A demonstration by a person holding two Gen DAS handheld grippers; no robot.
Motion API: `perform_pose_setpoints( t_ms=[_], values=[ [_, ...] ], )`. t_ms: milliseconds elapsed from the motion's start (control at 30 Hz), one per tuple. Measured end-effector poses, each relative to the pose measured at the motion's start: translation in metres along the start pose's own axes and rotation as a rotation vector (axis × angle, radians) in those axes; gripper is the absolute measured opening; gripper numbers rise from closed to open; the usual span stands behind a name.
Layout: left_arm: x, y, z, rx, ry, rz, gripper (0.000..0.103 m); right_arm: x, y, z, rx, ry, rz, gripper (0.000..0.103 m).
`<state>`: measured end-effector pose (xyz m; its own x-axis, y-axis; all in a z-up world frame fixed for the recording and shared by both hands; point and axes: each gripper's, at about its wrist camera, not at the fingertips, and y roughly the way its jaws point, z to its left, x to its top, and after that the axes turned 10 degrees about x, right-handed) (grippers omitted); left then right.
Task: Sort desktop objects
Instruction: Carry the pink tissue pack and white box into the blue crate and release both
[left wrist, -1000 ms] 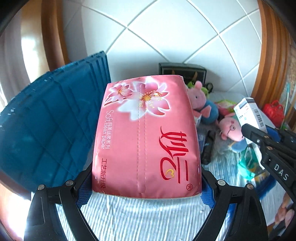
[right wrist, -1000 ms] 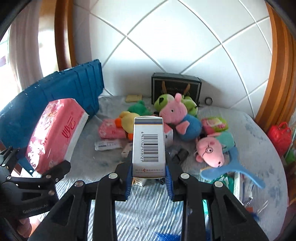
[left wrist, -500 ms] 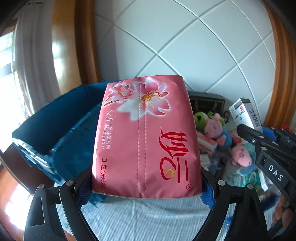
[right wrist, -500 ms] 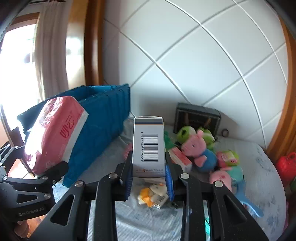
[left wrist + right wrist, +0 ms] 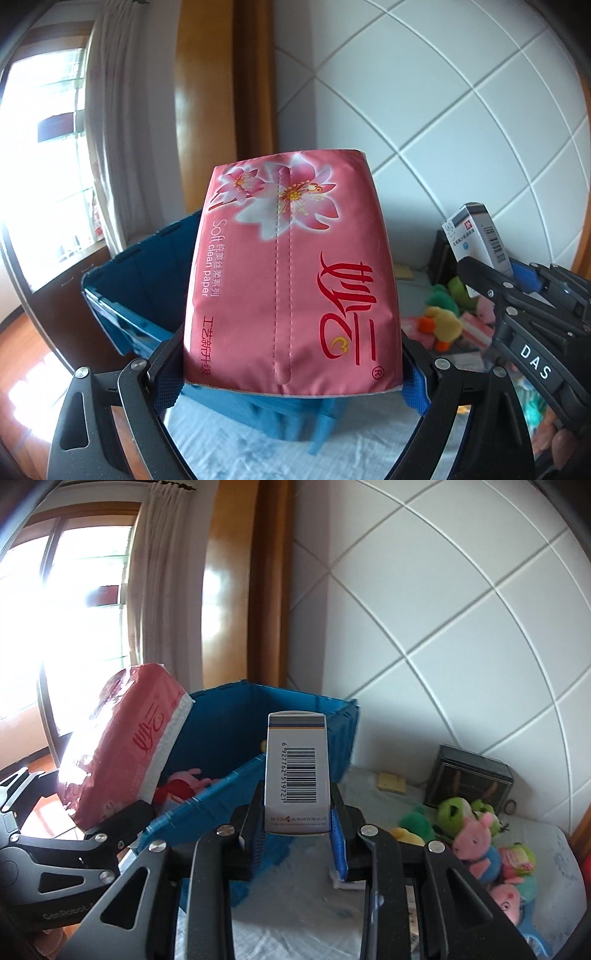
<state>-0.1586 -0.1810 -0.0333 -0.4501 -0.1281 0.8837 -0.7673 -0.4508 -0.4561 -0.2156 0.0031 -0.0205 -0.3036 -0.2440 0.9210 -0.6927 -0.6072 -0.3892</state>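
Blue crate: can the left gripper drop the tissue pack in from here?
Probably yes. The left gripper holds the tissue pack at the blue crate rim; the open top looks unobstructed, with only toys low inside.

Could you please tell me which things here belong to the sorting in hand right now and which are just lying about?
In hand: tissue pack in left gripper; carton in right gripper; blue crate.

Lying about: pig plush, frog plush, dark box.
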Motion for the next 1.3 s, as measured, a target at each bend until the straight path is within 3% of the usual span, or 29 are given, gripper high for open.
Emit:
perform_pose_setpoints(
  t_ms=[167, 300, 533, 667, 1300],
  values=[
    [0.018, 0.042, 0.054, 0.043, -0.011, 0.009, 0.093, 0.024, 0.04, 0.037, 0.03, -0.003, -0.005, 0.029],
    [0.036, 0.08, 0.077, 0.056, -0.012, 0.05, 0.093, 0.041, 0.074, 0.062, 0.053, -0.003, 0.005, 0.029],
    [0.054, 0.159, 0.085, 0.03, -0.008, 0.239, 0.093, 0.062, 0.14, 0.084, 0.072, 0.025, 0.103, 0.029],
    [0.054, 0.186, 0.081, 0.036, 0.011, 0.277, 0.093, 0.067, 0.167, 0.087, 0.047, 0.028, 0.147, 0.029],
    [0.047, 0.19, 0.057, 0.028, 0.04, 0.268, 0.095, 0.069, 0.178, 0.088, 0.028, 0.01, 0.234, 0.029]
  ],
)
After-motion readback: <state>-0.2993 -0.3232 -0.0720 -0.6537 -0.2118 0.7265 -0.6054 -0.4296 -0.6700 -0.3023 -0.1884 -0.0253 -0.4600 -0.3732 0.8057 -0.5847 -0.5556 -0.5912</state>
